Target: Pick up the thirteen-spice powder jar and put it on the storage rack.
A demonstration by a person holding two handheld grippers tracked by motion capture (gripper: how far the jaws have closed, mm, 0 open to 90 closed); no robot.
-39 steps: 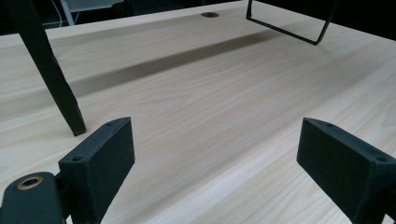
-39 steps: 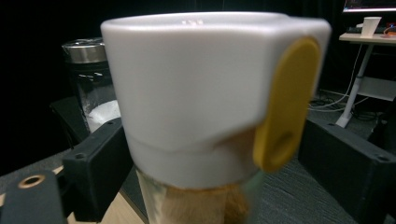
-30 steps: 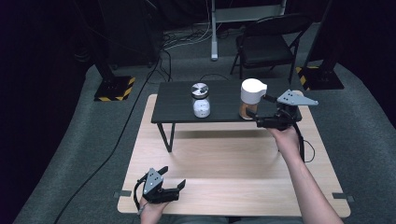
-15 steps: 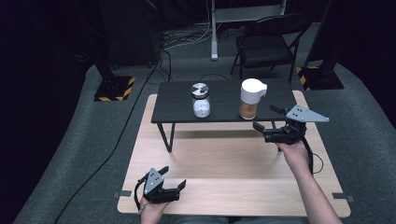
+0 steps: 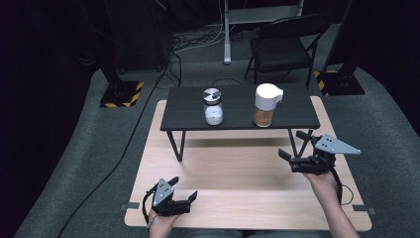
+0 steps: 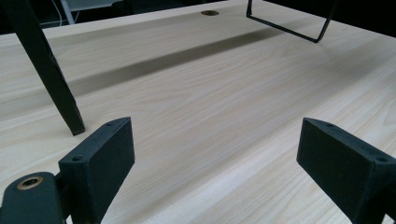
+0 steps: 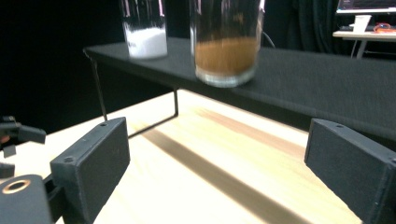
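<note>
The jar of brown powder, capped in white, is standing at the right of the low black shelf; no legible label is showing on it. The jar of white powder, with a metal lid, is standing to its left, apart from it. The right gripper is hovering near and right of the shelf, jaws spread wide, gripping nothing. The left gripper is resting at the near left of the wooden table, jaws wide apart and empty.

both hand-held grippers are matte black, each with two blocky rectangular jaws showing small screw holes and a brass-ringed hole at the base. the right gripper carries a grey three-cornered plate on top; the left gripper a smaller grey plate. thin black cables trail by the wrists.
</note>
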